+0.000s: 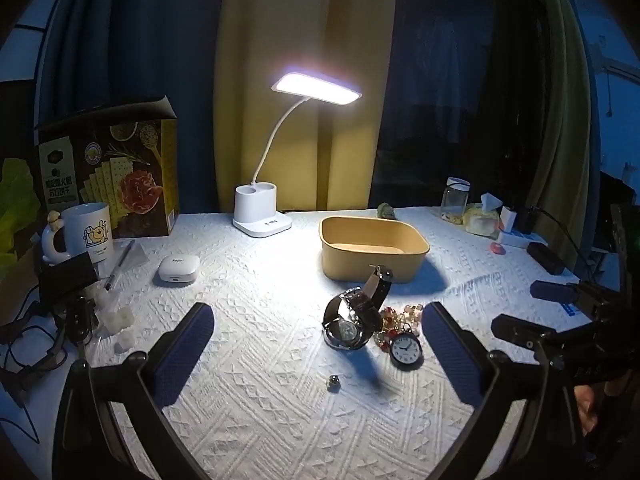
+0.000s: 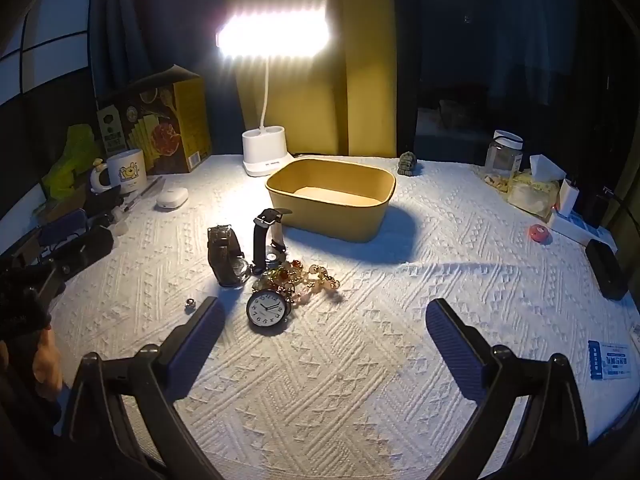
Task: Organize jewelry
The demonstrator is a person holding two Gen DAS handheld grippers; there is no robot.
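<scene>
Cataloguing the lot on the white quilted desk [image 2: 360, 360]: one dark-strapped wristwatch with steel case [image 2: 230, 258], lying on its side; one black-strapped wristwatch [image 2: 266, 236], strap looping upward; one tangle of amber and pink bead jewelry [image 2: 308, 278]; one small round black pocket clock with white dial [image 2: 267, 307]; one small silver bead [image 2: 190, 303], apart. All lie clustered just in front of the empty tan rectangular tray [image 2: 332, 204]. Left gripper [image 1: 316, 344]: fingers fully spread, holding nothing, cluster ahead between them. Right gripper [image 2: 324, 340]: fingers fully spread, empty, cluster ahead and leftward, the clock nearest, beside its left finger.
</scene>
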